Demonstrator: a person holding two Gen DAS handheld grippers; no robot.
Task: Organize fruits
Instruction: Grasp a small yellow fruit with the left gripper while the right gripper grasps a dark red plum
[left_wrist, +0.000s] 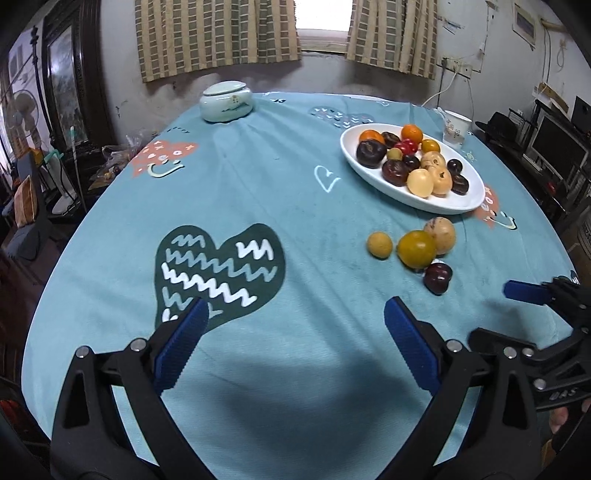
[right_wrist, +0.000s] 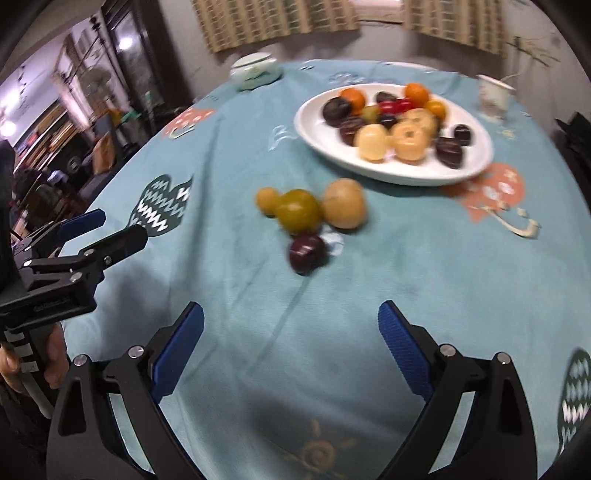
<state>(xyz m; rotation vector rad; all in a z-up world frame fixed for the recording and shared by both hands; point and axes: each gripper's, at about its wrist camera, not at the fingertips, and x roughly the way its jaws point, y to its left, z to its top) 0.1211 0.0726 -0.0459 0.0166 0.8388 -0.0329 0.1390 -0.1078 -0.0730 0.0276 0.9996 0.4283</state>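
Jaws of left gripper and right gripper spread, empty; bare tablecloth ahead, plate near far-right edge.

Cloth bare up to loose fruits; plate just behind

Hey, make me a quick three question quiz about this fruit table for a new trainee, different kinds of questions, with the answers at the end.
1. True or false: the white plate already holds fruit.
2. How many fruits lie loose on the tablecloth in front of the plate?
A) two B) four C) six
3. Fill in: the loose fruit nearest both grippers is the dark ____.

Key
1. True: it holds orange, dark, red and pale fruits.
2. B: a small yellow fruit, a yellow-green fruit, a tan fruit and the plum.
3. plum. The left gripper and right gripper are both open and empty.
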